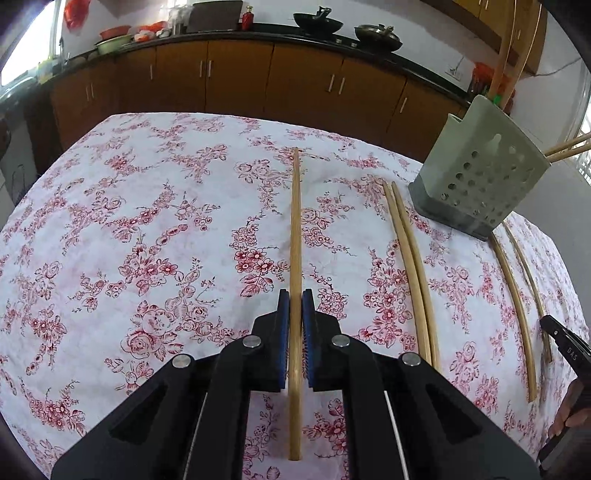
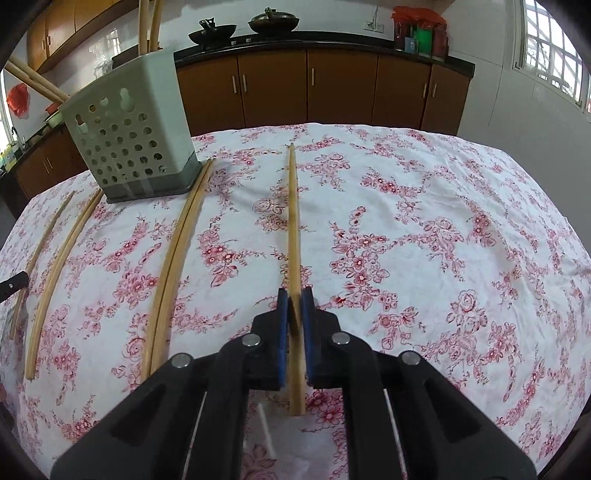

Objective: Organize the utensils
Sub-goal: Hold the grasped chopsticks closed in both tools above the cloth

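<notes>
My left gripper (image 1: pixel 295 301) is shut on a wooden chopstick (image 1: pixel 295 221) that points away over the floral tablecloth (image 1: pixel 147 221). My right gripper (image 2: pixel 295 299) is shut on another wooden chopstick (image 2: pixel 293 221). A pale green perforated utensil holder (image 1: pixel 480 173) stands at the right in the left wrist view and at the left in the right wrist view (image 2: pixel 133 136), with chopsticks sticking out of it. A loose pair of chopsticks (image 1: pixel 410 258) lies beside it, also in the right wrist view (image 2: pixel 177 258). Two more chopsticks (image 1: pixel 513 291) lie further right, and in the right wrist view they lie further left (image 2: pixel 59 273).
Brown kitchen cabinets (image 1: pixel 240 81) with a dark counter run behind the table. Woks (image 2: pixel 273 22) and bowls sit on the counter. The right gripper's tip (image 1: pixel 561 339) shows at the right edge in the left wrist view. A window (image 2: pixel 550 55) is at the far right.
</notes>
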`<state>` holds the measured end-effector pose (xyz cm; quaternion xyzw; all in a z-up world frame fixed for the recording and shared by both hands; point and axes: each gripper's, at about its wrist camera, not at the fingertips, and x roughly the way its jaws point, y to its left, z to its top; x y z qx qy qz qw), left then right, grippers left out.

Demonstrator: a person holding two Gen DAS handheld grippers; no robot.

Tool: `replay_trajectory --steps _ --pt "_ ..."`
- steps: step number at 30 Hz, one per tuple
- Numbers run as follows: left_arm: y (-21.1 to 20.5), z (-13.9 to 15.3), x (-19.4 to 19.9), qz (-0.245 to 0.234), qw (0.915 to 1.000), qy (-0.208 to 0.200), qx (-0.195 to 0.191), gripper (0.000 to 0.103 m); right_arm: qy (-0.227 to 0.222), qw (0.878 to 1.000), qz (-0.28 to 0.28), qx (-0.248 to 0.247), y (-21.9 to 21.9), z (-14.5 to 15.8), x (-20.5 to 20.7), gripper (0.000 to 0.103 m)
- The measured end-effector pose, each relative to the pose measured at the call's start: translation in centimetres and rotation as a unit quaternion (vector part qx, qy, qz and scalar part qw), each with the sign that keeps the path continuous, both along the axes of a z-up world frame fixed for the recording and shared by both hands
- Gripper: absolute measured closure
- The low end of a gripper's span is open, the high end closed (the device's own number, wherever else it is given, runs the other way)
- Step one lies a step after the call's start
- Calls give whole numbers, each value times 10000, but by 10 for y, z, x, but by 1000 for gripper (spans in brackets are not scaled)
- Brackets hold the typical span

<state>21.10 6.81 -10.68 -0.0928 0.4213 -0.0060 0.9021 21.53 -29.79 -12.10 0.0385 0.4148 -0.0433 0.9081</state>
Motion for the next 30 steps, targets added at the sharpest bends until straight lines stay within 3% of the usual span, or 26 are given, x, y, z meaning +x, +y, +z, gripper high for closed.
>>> replay_trajectory --steps 30 --pt "-1 2 -1 -5 10000 6 11 94 0 10000 5 4 0 0 0 93"
